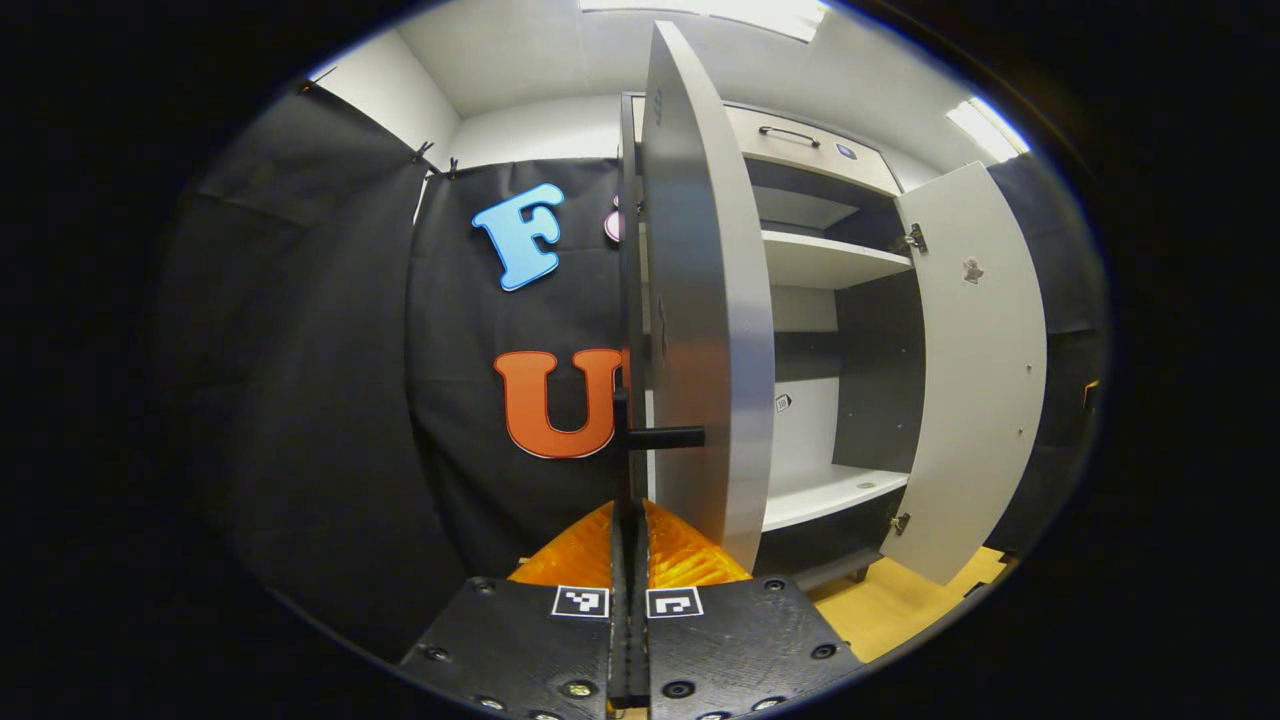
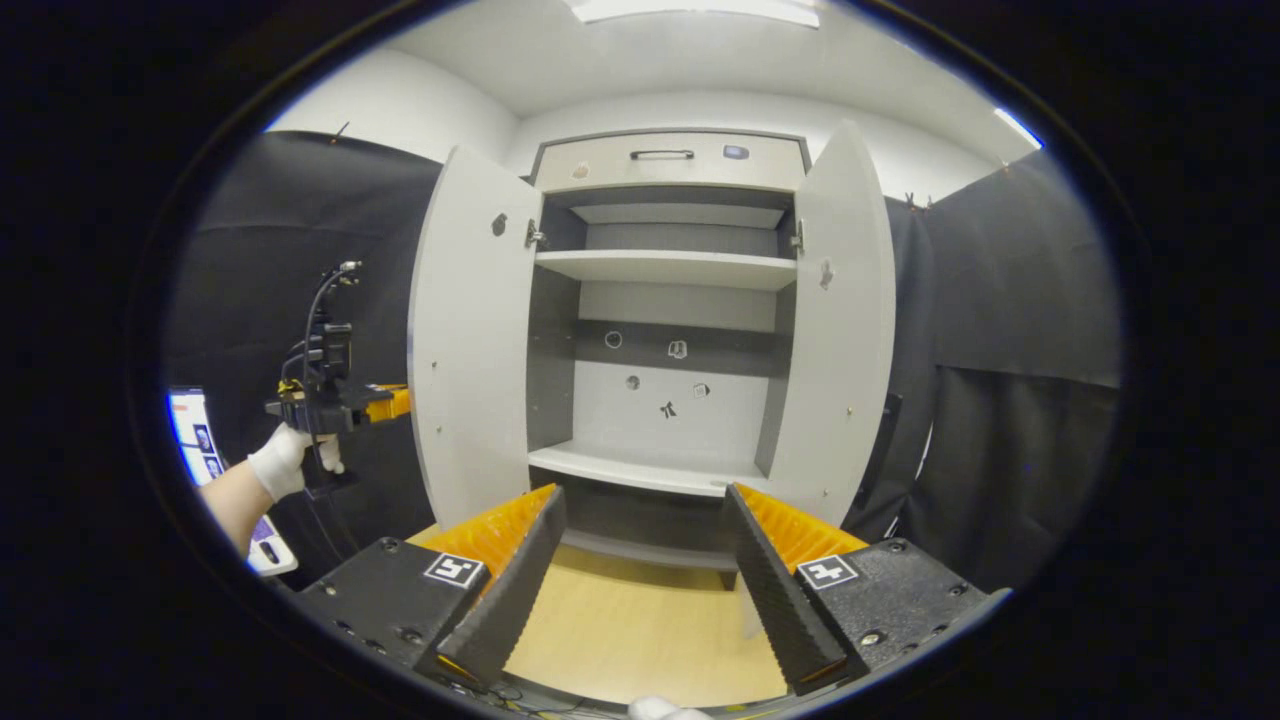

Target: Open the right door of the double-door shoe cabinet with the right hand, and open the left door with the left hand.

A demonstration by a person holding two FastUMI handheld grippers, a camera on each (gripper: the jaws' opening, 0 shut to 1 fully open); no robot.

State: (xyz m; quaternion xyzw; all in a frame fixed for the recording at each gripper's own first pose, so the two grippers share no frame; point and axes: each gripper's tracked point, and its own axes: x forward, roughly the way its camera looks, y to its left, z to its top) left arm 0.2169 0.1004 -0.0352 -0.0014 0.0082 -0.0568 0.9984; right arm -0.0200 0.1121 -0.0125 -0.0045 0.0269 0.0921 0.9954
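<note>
The shoe cabinet (image 2: pixel 665 300) stands with both doors swung wide. Its left door (image 2: pixel 470 350) appears nearly edge-on in the left gripper view (image 1: pixel 700 300), and a dark handle (image 1: pixel 665 437) sticks out from its outer face. My left gripper (image 1: pixel 630 510) is shut on that handle's bar. In the right gripper view the left gripper (image 2: pixel 385 403) reaches behind the left door, held by a gloved hand (image 2: pixel 280 460). The right door (image 2: pixel 840 320) hangs open, also visible as the right door (image 1: pixel 975 370). My right gripper (image 2: pixel 645 495) is open in front of the cabinet, holding nothing.
Inside are white shelves (image 2: pixel 665 268) and a back panel with small stickers. A drawer with a dark handle (image 2: pixel 662 154) tops the cabinet. Wooden floor (image 2: pixel 630 620) lies in front. Black cloth walls stand on both sides, and a screen (image 2: pixel 190 430) is at far left.
</note>
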